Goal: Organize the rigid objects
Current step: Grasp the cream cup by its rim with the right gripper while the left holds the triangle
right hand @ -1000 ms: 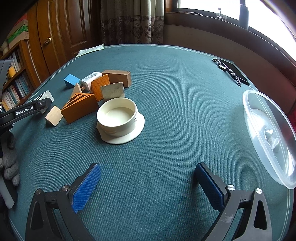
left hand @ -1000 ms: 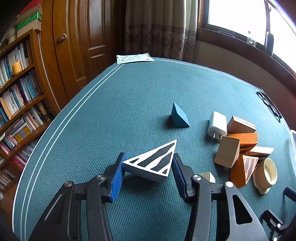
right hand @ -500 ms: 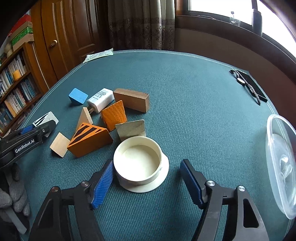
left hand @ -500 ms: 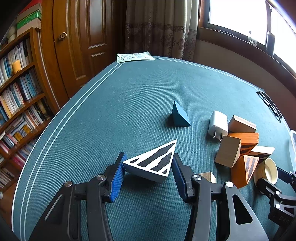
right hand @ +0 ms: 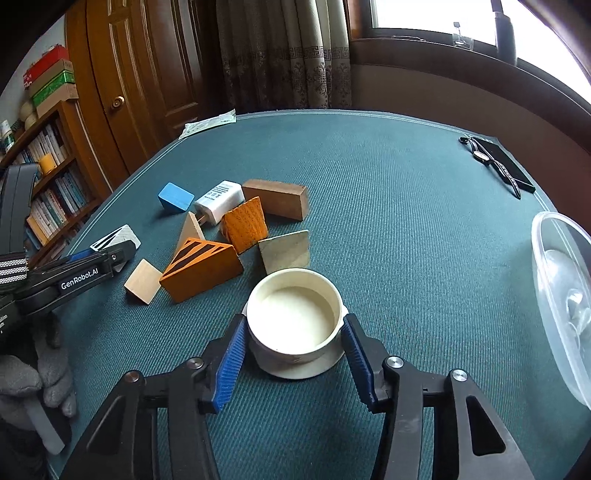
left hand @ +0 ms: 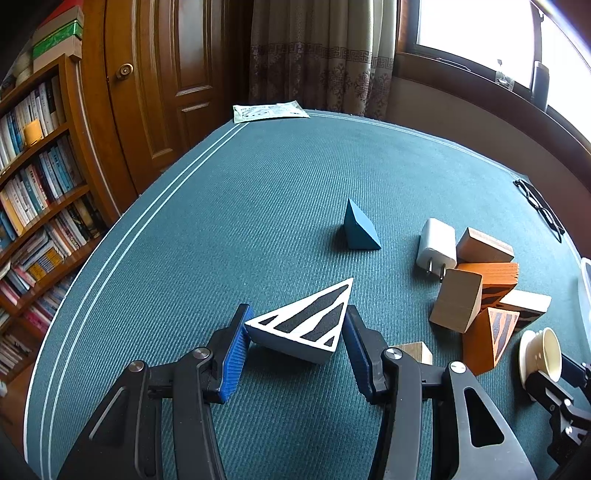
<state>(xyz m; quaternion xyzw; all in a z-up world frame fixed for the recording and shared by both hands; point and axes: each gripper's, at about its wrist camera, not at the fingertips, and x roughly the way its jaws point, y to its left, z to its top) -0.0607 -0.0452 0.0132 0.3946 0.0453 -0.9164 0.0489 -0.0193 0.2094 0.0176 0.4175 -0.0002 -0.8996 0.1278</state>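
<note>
Green ribbed cloth covers the tabletop (left hand: 258, 206), with pale double piping along its rounded edge. Behind it: a brown panelled wooden door (left hand: 159, 74) with a brass knob, patterned curtains (left hand: 321, 55), a bright window (right hand: 443, 14) over a dark sill, and a bookcase (left hand: 33, 177) packed with books, boxes stacked on top.

Items on the cloth:
- A paper packet (left hand: 267, 110) at the far edge near the door.
- A pair of glasses (left hand: 539, 206) near the window side; the right wrist view shows them beside a dark flat object.
- A clear plastic bowl (right hand: 565, 310) at the right edge.
- A blue wedge (left hand: 356, 230), standing alone.
- A cluster of wooden blocks (right hand: 275, 197), plain, orange and striped, with a white charger plug (left hand: 436, 245) among them.
- A cream cup on a saucer (right hand: 293, 317), just beside the cluster.
- A white triangle block with black stripes (left hand: 306, 326), near the front.

Left tool (left hand: 295, 339): partly closed, blue pads pressing both sides of the striped triangle.
Right tool (right hand: 291, 347): jaws closing, the cup between them, pads at its sides.
A grey-gloved hand (right hand: 33, 384) shows at the lower left of the right wrist view.
</note>
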